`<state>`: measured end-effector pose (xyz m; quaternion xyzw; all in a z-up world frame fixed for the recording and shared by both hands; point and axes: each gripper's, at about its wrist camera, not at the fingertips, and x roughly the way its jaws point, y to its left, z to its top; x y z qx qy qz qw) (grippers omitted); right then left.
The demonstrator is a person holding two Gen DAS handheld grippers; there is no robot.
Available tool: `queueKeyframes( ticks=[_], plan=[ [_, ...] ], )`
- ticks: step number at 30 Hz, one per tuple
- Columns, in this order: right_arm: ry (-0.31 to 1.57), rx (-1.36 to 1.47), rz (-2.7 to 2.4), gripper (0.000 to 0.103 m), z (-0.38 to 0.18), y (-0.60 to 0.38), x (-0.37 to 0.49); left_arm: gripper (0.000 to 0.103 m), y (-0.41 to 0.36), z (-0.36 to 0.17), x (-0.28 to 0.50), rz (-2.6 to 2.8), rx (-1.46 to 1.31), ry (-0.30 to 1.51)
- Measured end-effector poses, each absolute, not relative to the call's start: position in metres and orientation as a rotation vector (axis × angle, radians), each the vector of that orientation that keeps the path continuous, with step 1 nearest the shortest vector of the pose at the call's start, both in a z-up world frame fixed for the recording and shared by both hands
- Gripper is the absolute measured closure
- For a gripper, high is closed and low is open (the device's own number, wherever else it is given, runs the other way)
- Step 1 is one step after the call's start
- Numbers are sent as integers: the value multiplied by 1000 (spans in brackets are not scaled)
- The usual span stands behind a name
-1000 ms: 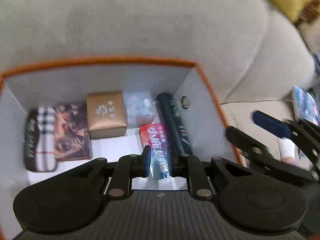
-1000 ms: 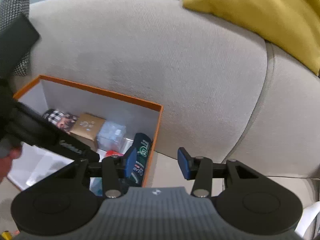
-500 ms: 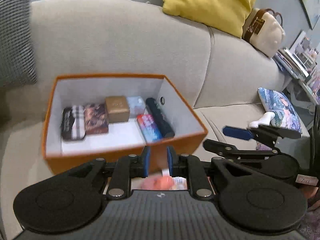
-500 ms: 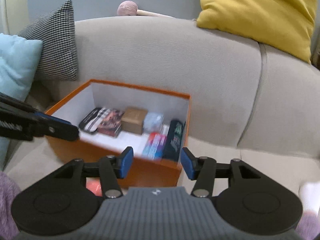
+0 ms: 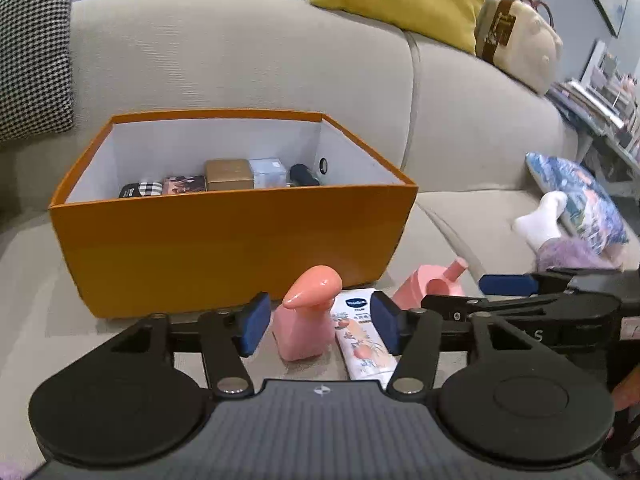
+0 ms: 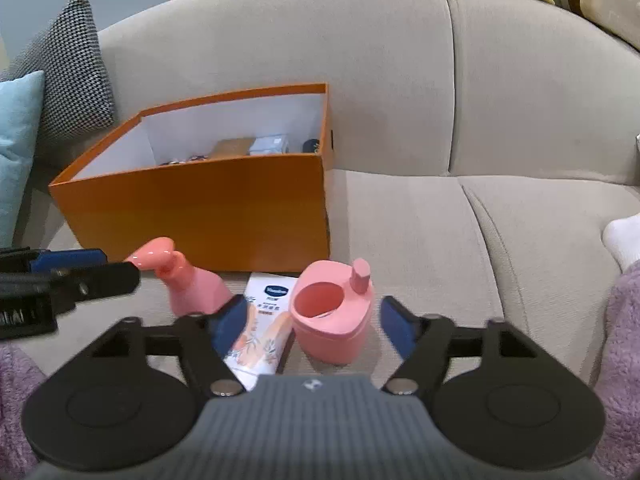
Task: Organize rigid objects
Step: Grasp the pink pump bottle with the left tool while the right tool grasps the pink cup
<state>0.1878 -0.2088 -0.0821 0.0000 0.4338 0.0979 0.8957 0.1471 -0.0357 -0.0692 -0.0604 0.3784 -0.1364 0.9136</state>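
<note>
Now, left claw (image 5: 320,322): jaws just opening, bracketing pink pump bottle (image 5: 306,316), not gripping.
Right claw (image 6: 310,320): widening, straddling pink container (image 6: 332,316), pads apart.
Tube (image 6: 260,328): lying between both.
Orange box (image 5: 232,248): sitting beyond claws.

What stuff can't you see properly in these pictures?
- Things in the orange box: the near wall hides their lower parts in the left view; in the right view only their tops peek over it.
- Lotion tube: its near end is behind the right gripper; the small print is unreadable.
- Pink cup: partly behind the left gripper in the left view.
- White toy: cut off by the right view's edge.
</note>
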Motion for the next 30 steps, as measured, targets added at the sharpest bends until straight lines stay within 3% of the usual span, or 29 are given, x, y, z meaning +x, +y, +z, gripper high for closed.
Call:
queueKeyframes(
  ticks=[7, 10, 14, 18, 21, 24, 30],
  plan=[
    [909, 17, 207, 24, -100, -212, 199, 37, -41, -90, 160, -268, -111, 786],
    [910, 22, 207, 24, -106, -213, 203, 50, -44, -95, 164, -251, -106, 782],
    [914, 28, 214, 25, -110, -213, 204, 56, -45, -98, 166, -258, -106, 770],
    [914, 12, 207, 32, -114, -213, 207, 62, -48, -98, 165, -267, -89, 754],
    [915, 20, 201, 43, -115, -215, 204, 63, -49, -97, 164, -269, -83, 751],
    [909, 15, 204, 43, -114, -216, 202, 74, -49, -95, 162, -277, -80, 746],
    [869, -16, 202, 44, -105, -216, 192, 74, -47, -89, 157, -277, -89, 756]
  ],
)
